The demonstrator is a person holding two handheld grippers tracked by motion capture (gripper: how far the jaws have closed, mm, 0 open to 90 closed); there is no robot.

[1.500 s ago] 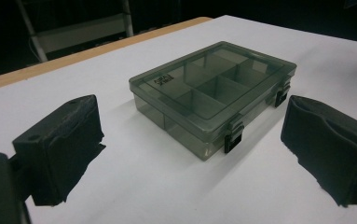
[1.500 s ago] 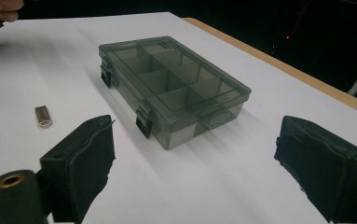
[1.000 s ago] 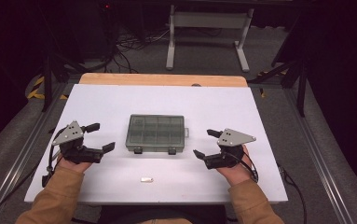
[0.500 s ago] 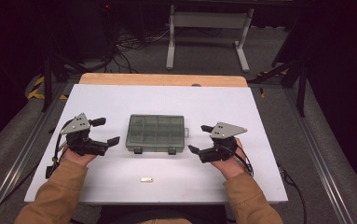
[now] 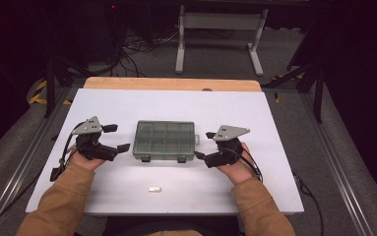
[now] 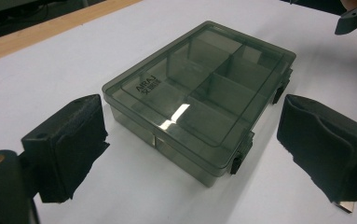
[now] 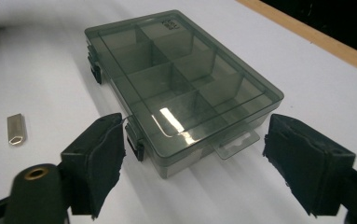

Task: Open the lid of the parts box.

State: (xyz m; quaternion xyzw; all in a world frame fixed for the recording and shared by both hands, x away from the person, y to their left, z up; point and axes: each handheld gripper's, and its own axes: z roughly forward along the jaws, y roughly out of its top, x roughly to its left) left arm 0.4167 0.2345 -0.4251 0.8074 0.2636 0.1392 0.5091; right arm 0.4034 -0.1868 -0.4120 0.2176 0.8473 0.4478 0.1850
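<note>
A smoky grey clear plastic compartment box (image 5: 165,140) lies shut in the middle of the white table (image 5: 176,108), its two black latches facing the person. Its lid shows several empty compartments (image 6: 199,91) (image 7: 176,74). My left gripper (image 5: 116,138) stands open just left of the box, its jaws pointing at the box's left end. My right gripper (image 5: 204,145) is open just right of the box, jaws flanking its right end with the small tab. Both sets of pads (image 6: 69,140) (image 7: 306,161) hold nothing. A small silver metal piece (image 5: 154,189) (image 7: 16,129) lies near the front edge.
A wooden strip (image 5: 171,83) runs along the table's far edge. Beyond it stand a grey metal frame (image 5: 220,29) and cables on the dark floor. Bare white table surface lies behind the box and at both sides.
Both grippers have moved inward toward the box's two ends and a little forward. The box and the metal piece have not moved.
</note>
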